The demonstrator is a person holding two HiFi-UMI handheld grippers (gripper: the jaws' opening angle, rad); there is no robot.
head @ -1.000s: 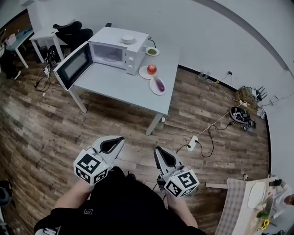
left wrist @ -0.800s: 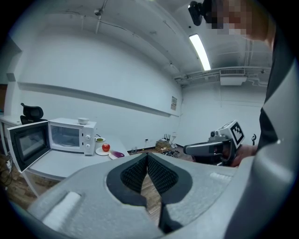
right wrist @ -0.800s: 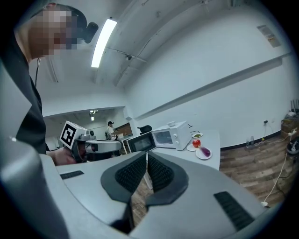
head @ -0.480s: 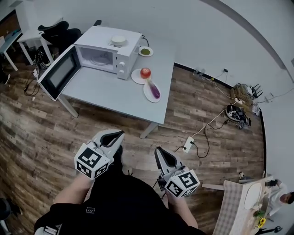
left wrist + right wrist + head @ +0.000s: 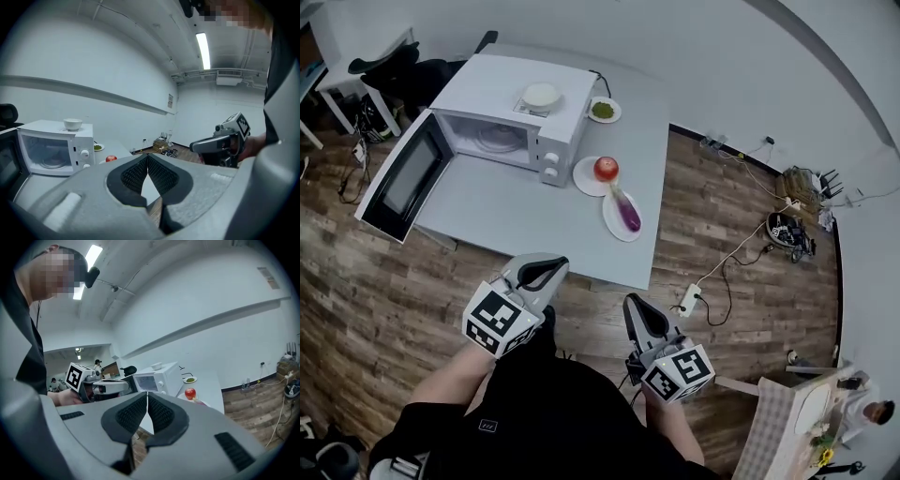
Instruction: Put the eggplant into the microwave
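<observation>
The purple eggplant (image 5: pixel 628 215) lies on a white plate (image 5: pixel 615 223) near the right edge of the grey table (image 5: pixel 516 211). The white microwave (image 5: pixel 511 112) stands at the table's back, its door (image 5: pixel 398 180) swung wide to the left and its cavity empty. My left gripper (image 5: pixel 555 268) is shut and empty, just short of the table's front edge. My right gripper (image 5: pixel 631 305) is also shut and empty, over the wood floor, nearer me than the table. In the left gripper view its own tips (image 5: pixel 147 157) meet, with the microwave (image 5: pixel 51 150) beyond.
A red apple (image 5: pixel 606 169) sits on its own plate beside the microwave. A small dish of green stuff (image 5: pixel 602 111) is at the back, and a bowl (image 5: pixel 541 95) rests on the microwave's top. A power strip and cables (image 5: pixel 690 300) lie on the floor right of the table.
Both grippers have moved forward toward the table. The table and microwave now sit closer and larger in the head view. Both pairs of jaws stay closed.
</observation>
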